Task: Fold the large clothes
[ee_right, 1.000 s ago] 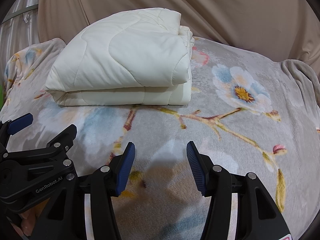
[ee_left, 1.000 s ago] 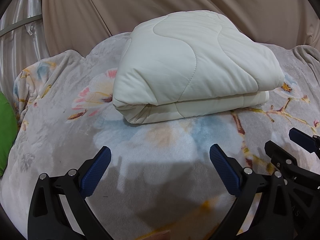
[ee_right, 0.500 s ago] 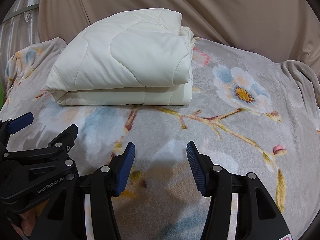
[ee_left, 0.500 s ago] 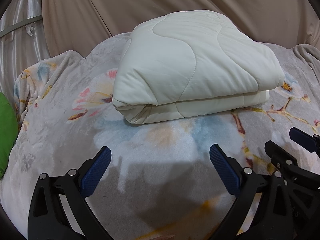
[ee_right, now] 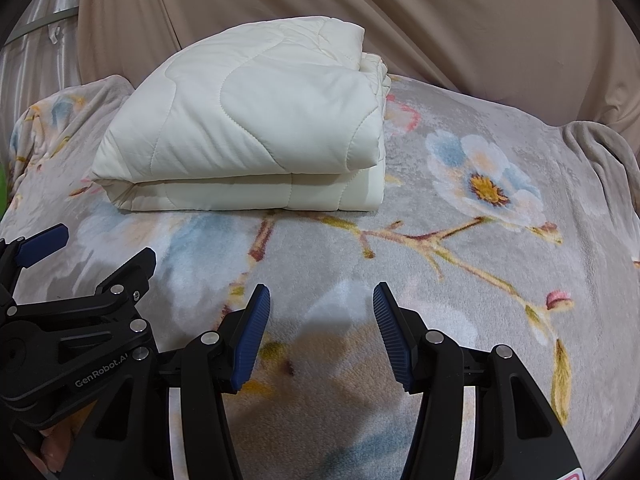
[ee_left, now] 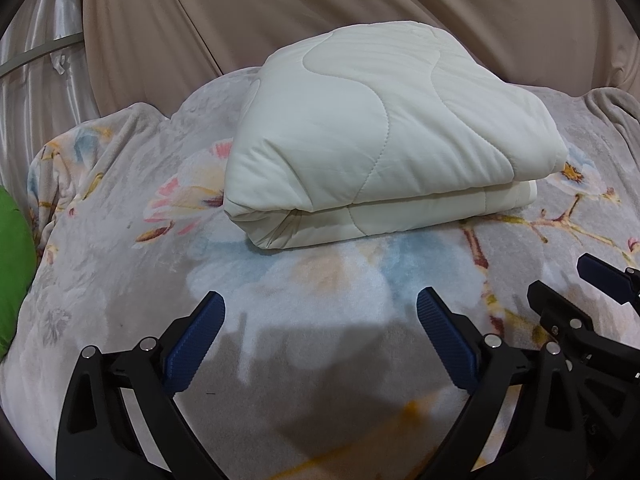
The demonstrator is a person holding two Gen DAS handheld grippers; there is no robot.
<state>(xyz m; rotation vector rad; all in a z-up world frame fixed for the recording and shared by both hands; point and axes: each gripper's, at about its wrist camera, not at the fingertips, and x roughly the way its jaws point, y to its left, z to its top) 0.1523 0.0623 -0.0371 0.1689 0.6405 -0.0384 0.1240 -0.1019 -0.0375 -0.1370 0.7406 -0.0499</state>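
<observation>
A cream quilted comforter [ee_left: 384,136] lies folded into a thick stack on the floral grey blanket [ee_left: 120,264]; it also shows in the right wrist view [ee_right: 256,120]. My left gripper [ee_left: 320,312] is open and empty, hovering over the blanket short of the stack's near edge. My right gripper [ee_right: 320,304] is open and empty, over the blanket in front of the stack's right end. In each view the other gripper shows at the side: the right one [ee_left: 560,300] and the left one [ee_right: 100,252].
A beige draped cloth [ee_left: 360,12] hangs behind the bed. A green cushion [ee_left: 12,272] sits at the far left. A shiny curtain with a metal rail [ee_left: 36,52] is at the upper left. The blanket bunches at its right edge [ee_right: 600,152].
</observation>
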